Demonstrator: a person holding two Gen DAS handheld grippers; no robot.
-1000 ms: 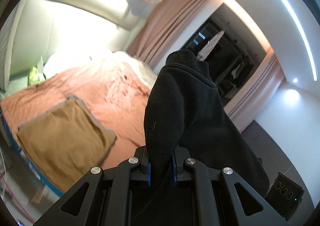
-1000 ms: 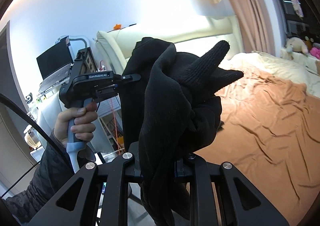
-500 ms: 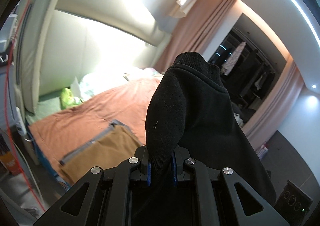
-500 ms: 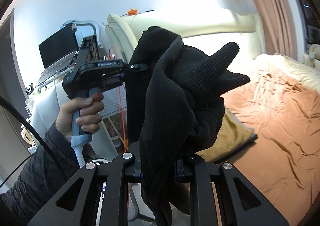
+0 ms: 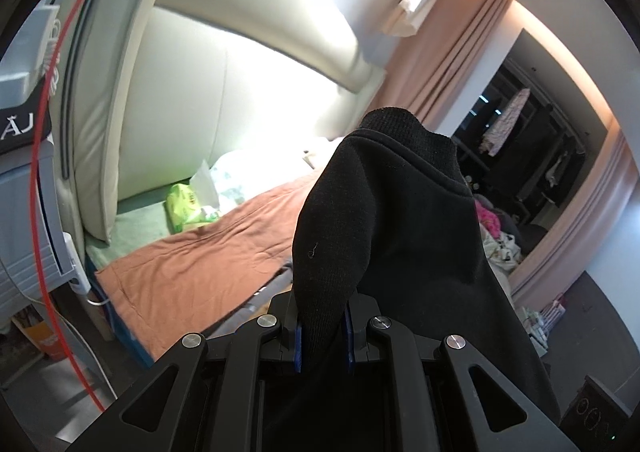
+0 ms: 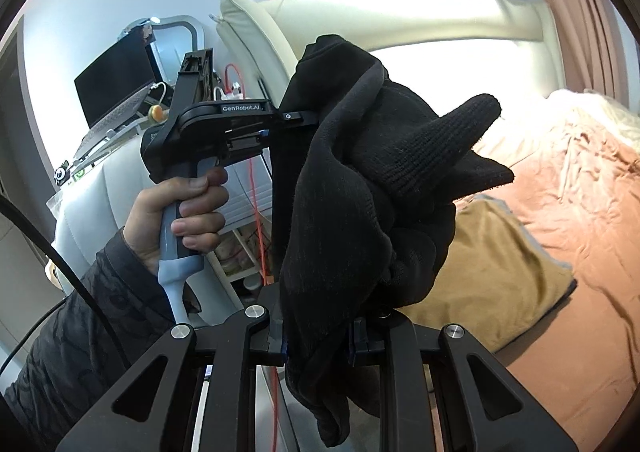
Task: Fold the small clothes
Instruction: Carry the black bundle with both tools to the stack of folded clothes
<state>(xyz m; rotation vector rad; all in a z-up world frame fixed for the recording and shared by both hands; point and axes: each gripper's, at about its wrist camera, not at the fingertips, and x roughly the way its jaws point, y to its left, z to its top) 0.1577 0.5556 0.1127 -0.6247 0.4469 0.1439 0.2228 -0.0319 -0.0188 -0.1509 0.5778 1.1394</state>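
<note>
Both grippers hold one black knit garment [image 5: 400,228] in the air beside the bed. My left gripper [image 5: 322,336] is shut on a ribbed edge of it, and the cloth hangs down to the right. My right gripper [image 6: 318,340] is shut on a bunched part of the same garment [image 6: 360,188], which fills the middle of the right wrist view. The left gripper also shows in the right wrist view [image 6: 298,116], held by a hand, its tips buried in the cloth.
A bed with a rust-orange sheet [image 5: 192,260] lies ahead. A folded tan cloth [image 6: 492,272] lies on the bed near its edge. A green tissue pack [image 5: 188,208] sits by the cream headboard [image 5: 248,92]. A red cable [image 5: 40,188] and a laptop [image 6: 116,88] are at the bedside.
Both grippers have swung left toward the headboard with the garment still held. The tan folded cloth has slid out of the left wrist view and into the right wrist view.
</note>
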